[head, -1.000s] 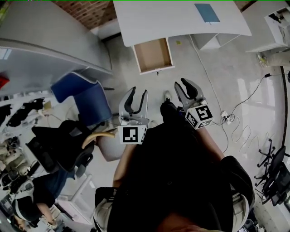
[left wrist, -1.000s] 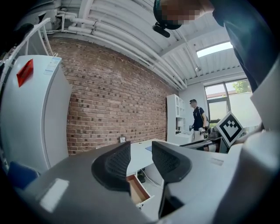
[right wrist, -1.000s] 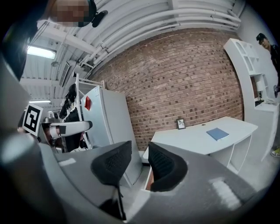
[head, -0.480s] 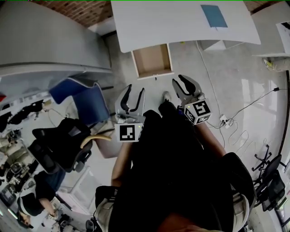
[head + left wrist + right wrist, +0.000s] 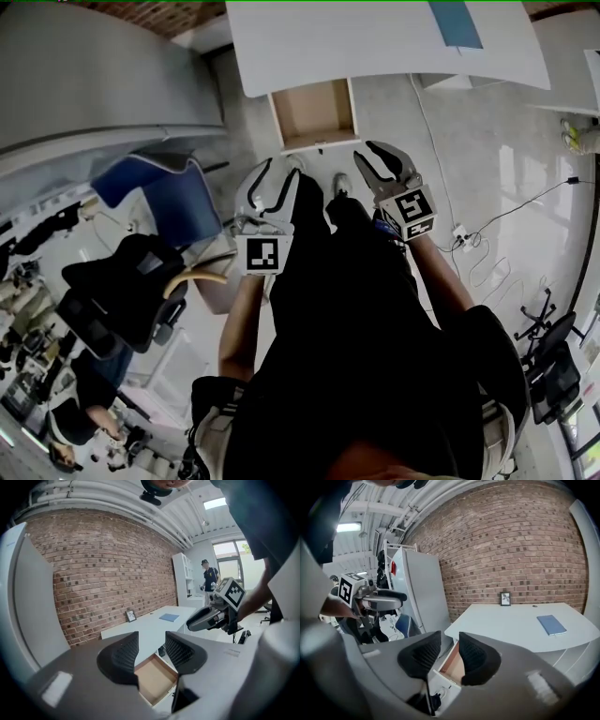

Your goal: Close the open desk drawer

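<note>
The open drawer (image 5: 314,112) juts out from under the white desk (image 5: 375,42), showing a bare brown inside. My left gripper (image 5: 281,171) hangs in the air just short of the drawer's front, a little to its left. Its jaws have just been opening and nothing is between them. My right gripper (image 5: 366,152) floats just right of the drawer front, open and empty. In the left gripper view the drawer (image 5: 152,679) lies beyond the left gripper (image 5: 152,651). The right gripper view shows the drawer (image 5: 452,660) past the right gripper (image 5: 450,651).
A blue notebook (image 5: 455,23) lies on the desk and a small picture frame (image 5: 505,598) stands against the brick wall. A blue chair (image 5: 164,192) and a black office chair (image 5: 122,281) sit at left. Cables (image 5: 487,244) trail on the floor at right.
Both grippers have moved forward toward the drawer, which now lies closer to them. The left gripper's jaws stand wider apart than before.
</note>
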The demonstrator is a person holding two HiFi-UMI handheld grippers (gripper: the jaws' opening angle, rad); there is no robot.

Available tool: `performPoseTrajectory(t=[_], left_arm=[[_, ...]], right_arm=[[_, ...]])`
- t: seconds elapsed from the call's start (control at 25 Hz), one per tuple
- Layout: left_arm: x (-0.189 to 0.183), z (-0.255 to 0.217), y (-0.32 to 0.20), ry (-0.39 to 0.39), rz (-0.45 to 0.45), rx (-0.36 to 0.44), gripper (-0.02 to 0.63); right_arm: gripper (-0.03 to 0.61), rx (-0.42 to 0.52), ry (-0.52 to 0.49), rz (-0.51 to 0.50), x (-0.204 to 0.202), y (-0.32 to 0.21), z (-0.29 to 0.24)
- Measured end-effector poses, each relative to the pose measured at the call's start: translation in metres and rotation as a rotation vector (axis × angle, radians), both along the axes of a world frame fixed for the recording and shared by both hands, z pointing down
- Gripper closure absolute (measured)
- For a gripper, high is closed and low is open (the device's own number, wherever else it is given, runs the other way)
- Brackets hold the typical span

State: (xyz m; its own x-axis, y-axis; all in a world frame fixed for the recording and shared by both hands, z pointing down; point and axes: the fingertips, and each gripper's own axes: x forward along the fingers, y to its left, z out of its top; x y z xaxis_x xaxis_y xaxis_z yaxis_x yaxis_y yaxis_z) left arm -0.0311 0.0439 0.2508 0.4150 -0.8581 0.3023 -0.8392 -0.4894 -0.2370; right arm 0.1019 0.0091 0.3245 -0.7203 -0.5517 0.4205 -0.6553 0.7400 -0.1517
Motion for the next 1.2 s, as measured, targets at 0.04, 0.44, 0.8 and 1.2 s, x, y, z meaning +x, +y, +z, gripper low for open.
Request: performPoseTrajectory(t=[0.04,0.44,0.8,1.2], left_arm=[[-0.001,0.006,-0.002,-0.007,0.009,-0.013,0.419],[-0.003,0.094,-0.023,-0.096,0.155,-0.177,0.408],[-0.008,0.186,-0.031,-0.226,0.242,-0.308,0.391],[-0.013,0.297,-0.006,-0.336,0.341,-0.427,0.394]], right_arm=[[0.454,-0.009,0.017,-0.014,-0.003,0.0,0.006],[0.453,-0.048,0.174,-0.132,-0.033,-0.011,0.072],[0.453,-0.13,0.313,-0.234,-0.038,-0.015,0.154],[0.445,-0.16,0.492,-0.343,-0.029,-0.007,0.255]])
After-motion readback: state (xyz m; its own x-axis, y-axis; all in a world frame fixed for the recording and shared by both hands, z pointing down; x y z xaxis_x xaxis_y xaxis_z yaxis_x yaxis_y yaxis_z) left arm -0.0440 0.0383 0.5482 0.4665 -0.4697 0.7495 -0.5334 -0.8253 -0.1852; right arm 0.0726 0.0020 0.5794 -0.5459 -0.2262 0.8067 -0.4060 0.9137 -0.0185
